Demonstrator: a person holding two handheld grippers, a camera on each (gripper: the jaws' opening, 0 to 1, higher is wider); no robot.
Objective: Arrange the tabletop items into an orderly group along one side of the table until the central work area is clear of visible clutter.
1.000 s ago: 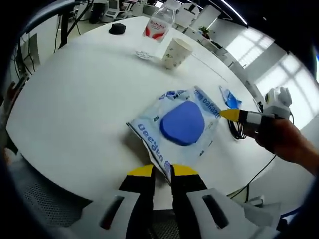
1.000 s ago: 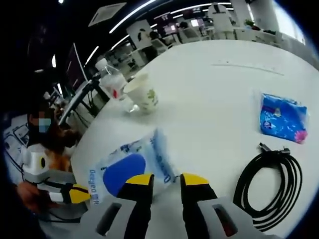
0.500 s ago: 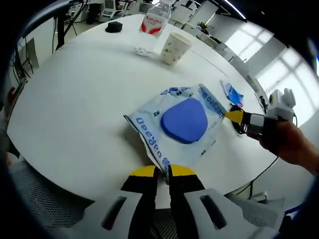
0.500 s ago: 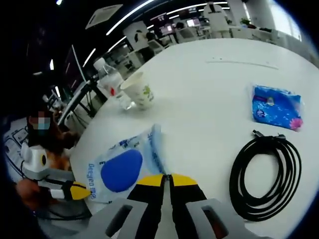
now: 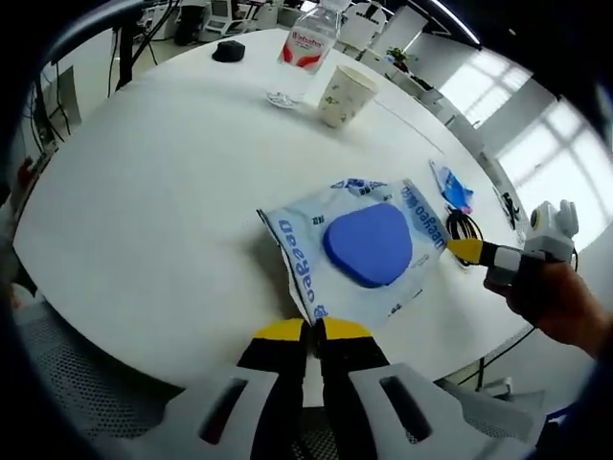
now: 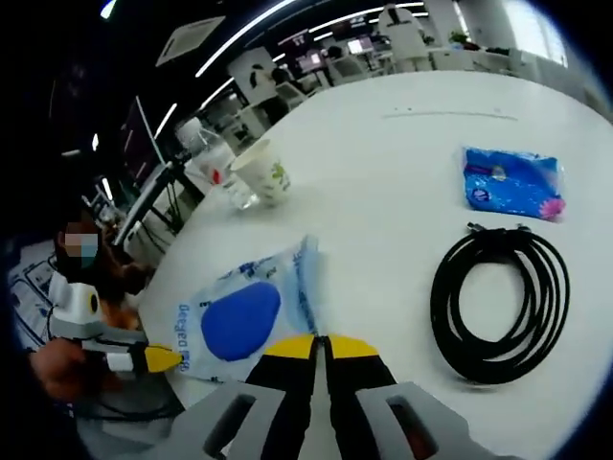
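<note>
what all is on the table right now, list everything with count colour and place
plastic bag: one, clear with blue print and a blue pad inside, near table edge, pinched at opposite edges by both grippers
paper cup: one, white with green print, far side
water bottle: one, clear with red label, beside the cup
coiled cable: one, black, beside the bag
tissue pack: one, blue, beyond the cable
small dark object: one, black, far edge
table: one, white, round
left gripper: yellow-tipped, shut on the bag
right gripper: yellow-tipped, shut on the bag
</note>
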